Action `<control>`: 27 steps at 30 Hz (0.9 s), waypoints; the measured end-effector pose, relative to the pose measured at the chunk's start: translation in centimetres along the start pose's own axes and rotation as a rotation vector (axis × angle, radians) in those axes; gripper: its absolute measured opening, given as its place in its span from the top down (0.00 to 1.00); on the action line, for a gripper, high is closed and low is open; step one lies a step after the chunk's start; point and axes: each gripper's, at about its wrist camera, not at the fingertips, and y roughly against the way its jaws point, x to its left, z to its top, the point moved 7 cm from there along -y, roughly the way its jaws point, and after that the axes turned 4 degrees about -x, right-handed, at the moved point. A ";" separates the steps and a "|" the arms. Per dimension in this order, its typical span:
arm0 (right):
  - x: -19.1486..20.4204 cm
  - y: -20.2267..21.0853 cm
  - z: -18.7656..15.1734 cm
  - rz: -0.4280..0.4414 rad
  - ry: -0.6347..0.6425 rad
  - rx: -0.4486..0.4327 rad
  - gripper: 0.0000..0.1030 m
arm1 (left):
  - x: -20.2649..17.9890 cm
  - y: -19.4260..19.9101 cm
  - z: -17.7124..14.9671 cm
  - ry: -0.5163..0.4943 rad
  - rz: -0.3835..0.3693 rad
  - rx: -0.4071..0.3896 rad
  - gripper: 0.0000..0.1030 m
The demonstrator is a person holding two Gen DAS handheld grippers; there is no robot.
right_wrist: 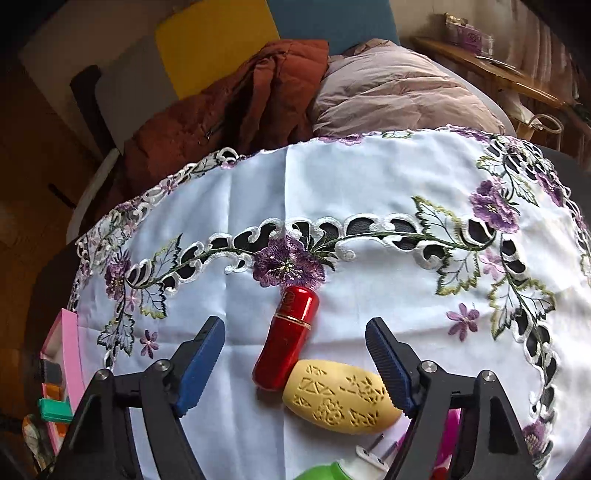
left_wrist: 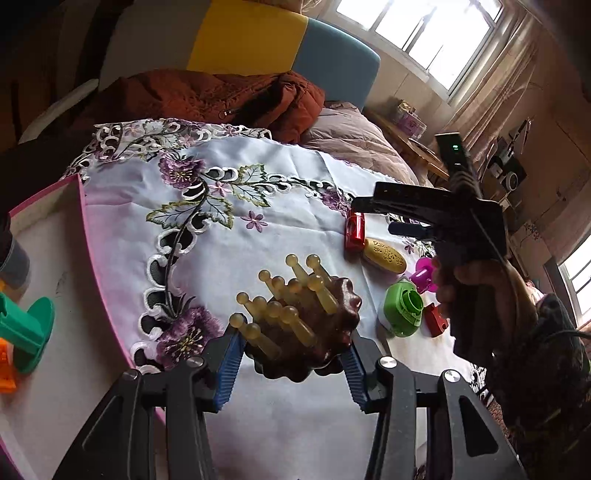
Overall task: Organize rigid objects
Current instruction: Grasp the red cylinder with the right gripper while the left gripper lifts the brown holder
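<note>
The left tool (left_wrist: pixel 291 363) is partly closed, its blue pads (left_wrist: pixel 231 363) pressed on either side of a dark brown scalloped massager (left_wrist: pixel 325 332) whose amber knobbed prongs (left_wrist: pixel 280 295) stick up and away from the camera. It is held above the embroidered cloth (left_wrist: pixel 207 258) that covers the desk. To finish this step well, the grip should stay firm on the scalloped rim and the piece be carried left over the pink edge of the box (left_wrist: pixel 83 236), then set down in a bare spot beside the green spool (left_wrist: pixel 26 332) and orange piece (left_wrist: pixel 5 369) already inside.

The right tool (right_wrist: pixel 295 358) stands wide apart and holds nothing; its fingers straddle a red lipstick tube (right_wrist: pixel 288 339) and, nearer the camera, a yellow carved oval (right_wrist: pixel 340 395) that touches the tube's end. Because the two touch, closing on one could likely nudge the other, so centring on the tube alone would help.

Close by lie a green cap (left_wrist: pixel 402 306), a magenta piece (left_wrist: pixel 423 275) and a small red block (left_wrist: pixel 436 319), crowding that corner. Beyond the desk are a rust jacket (left_wrist: pixel 221 99), a pale quilt (right_wrist: pixel 399 92) and bright windows (left_wrist: pixel 424 29).
</note>
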 end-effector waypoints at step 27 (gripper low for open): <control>9.0 1.9 -12.4 0.179 0.378 0.111 0.73 | 10.2 11.7 -4.0 0.172 0.162 -0.137 0.52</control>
